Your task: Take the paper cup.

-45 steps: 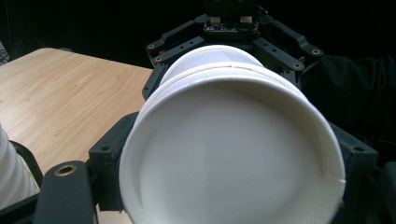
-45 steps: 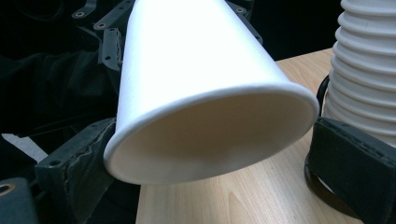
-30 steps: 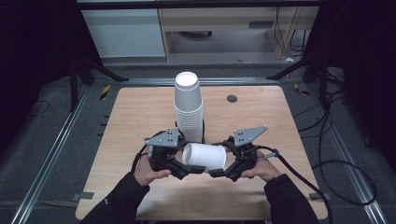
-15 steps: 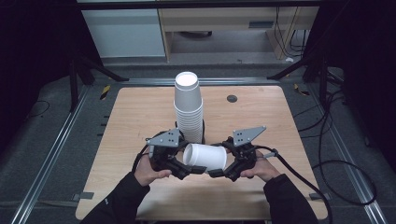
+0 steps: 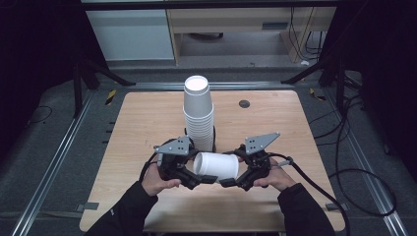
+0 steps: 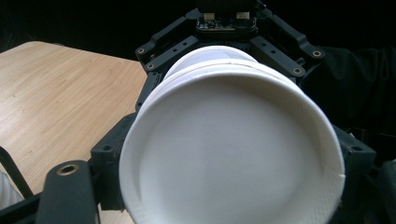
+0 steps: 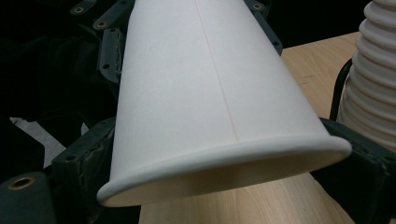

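A white paper cup (image 5: 216, 166) lies on its side, held just above the table between my two grippers. My left gripper (image 5: 199, 179) is shut on the cup's narrow base end; in the left gripper view the recessed bottom (image 6: 229, 154) faces the camera. At the wide rim end, my right gripper (image 5: 232, 182) is shut on the cup (image 7: 205, 93). Its jaws have just been closing, with the rim between its fingers (image 7: 70, 177). A tall stack of white cups (image 5: 198, 115) stands upright right behind the grippers.
The wooden table (image 5: 142, 128) has a small dark round spot (image 5: 244, 103) at the back right. The cup stack (image 7: 373, 79) stands close beside the right gripper. Black cables (image 5: 344, 177) trail off the table's right side. Metal rails run along both sides.
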